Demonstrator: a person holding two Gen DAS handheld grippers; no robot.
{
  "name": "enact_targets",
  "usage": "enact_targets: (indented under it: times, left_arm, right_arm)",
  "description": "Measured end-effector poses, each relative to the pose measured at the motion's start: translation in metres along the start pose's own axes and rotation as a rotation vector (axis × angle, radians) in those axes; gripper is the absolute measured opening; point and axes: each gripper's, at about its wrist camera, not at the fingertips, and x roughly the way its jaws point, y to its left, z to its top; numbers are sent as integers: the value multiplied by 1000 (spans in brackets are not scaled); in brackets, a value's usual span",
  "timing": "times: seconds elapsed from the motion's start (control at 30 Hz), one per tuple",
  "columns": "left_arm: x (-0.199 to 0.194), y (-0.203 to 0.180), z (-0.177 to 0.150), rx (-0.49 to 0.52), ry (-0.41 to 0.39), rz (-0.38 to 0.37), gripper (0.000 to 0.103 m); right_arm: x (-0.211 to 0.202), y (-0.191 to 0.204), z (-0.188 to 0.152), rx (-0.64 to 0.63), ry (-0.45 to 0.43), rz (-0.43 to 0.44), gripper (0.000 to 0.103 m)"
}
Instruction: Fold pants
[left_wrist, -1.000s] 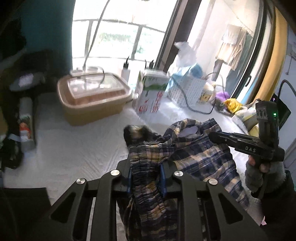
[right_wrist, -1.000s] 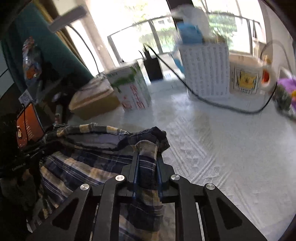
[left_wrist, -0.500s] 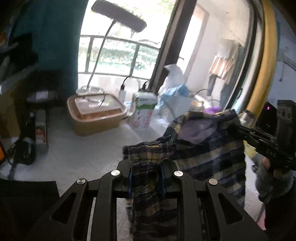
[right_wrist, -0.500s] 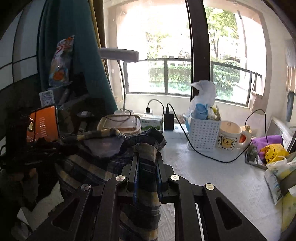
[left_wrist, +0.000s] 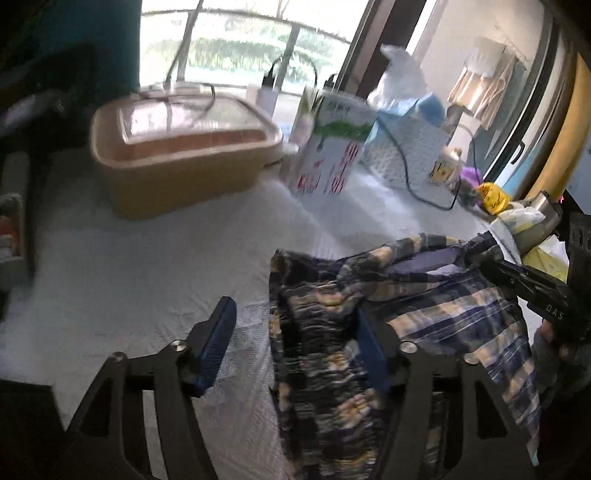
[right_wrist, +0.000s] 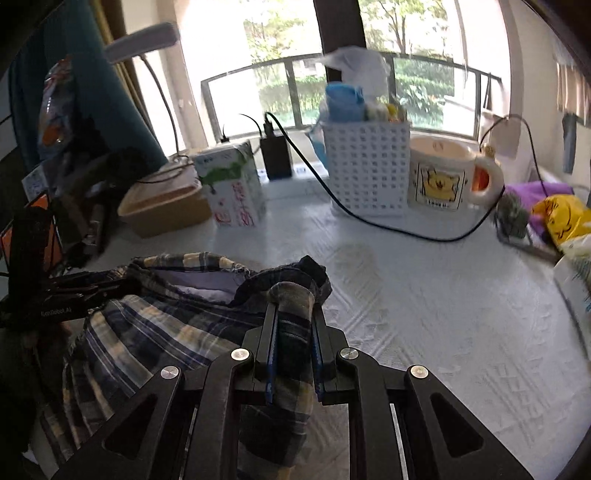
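White tablecloth, plaid pants waistband stretched sideways between grippers

Pants are soft woven plaid cloth, crumpled; the tablecloth is white textured fabric with raised patterns; the basket is perforated white plastic; the mug is glossy ceramic; gripper arms look matt black

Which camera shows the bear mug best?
The right wrist view: the mug stands in plain sight beside the white basket, its yellow bear picture facing the lens. In the left wrist view the mug is only a small, blurred shape far off, partly behind the basket.
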Motion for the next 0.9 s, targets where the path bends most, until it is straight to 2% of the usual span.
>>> enact_targets:
  times: [0.03, 0.1, 0.13, 0.17, 0.23, 0.4, 0.47, 0.53, 0.6, 0.63, 0.67, 0.73, 0.8, 0.87, 0.9]
  left_arm:
    - [4, 1, 1, -3, 18, -14, 66]
    - [4, -1, 2, 17, 31, -27, 67]
    - [5, -1, 3, 26, 39, -32, 67]
    - [6, -3, 3, 33, 44, -40, 67]
    - [8, -5, 5, 50, 50, -56, 67]
    - [13, -9, 10, 90, 52, -71, 63]
    - [16, -12, 13, 103, 63, -87, 51]
    - [19, -15, 13, 105, 73, -109, 32]
    - [18, -19, 12, 103, 69, -101, 26]
    - [17, -21, 11, 102, 64, -93, 23]
    - [15, -24, 10, 105, 55, -82, 21]
    - [12, -28, 9, 106, 40, -72, 19]
    - [9, -28, 9, 95, 31, -77, 18]
    - [4, -27, 9, 80, 11, -86, 17]
    - [2, -26, 9, 73, -4, -82, 17]
  right_arm:
    - [3, -2, 0, 2, 12, 0, 16]
    - [9, -5, 0, 12, 34, 1, 23]
    - [10, -7, 0, 16, 40, -2, 34]
    - [12, -8, -1, 19, 47, -6, 54]
    - [13, -13, -2, 38, 52, -3, 66]
    - [20, -15, -5, 76, 77, 59, 66]
    - [25, -17, -5, 95, 95, 86, 66]
    - [30, -19, -5, 112, 116, 117, 66]
    - [31, -21, -4, 127, 117, 129, 65]
    - [31, -21, -4, 126, 117, 128, 62]
    - [31, -19, -4, 120, 118, 124, 54]
    - [32, -14, -6, 100, 127, 122, 50]
    - [32, -10, -6, 85, 134, 126, 41]
    - [33, -7, -7, 80, 136, 130, 21]
    - [33, -4, -7, 70, 134, 132, 18]
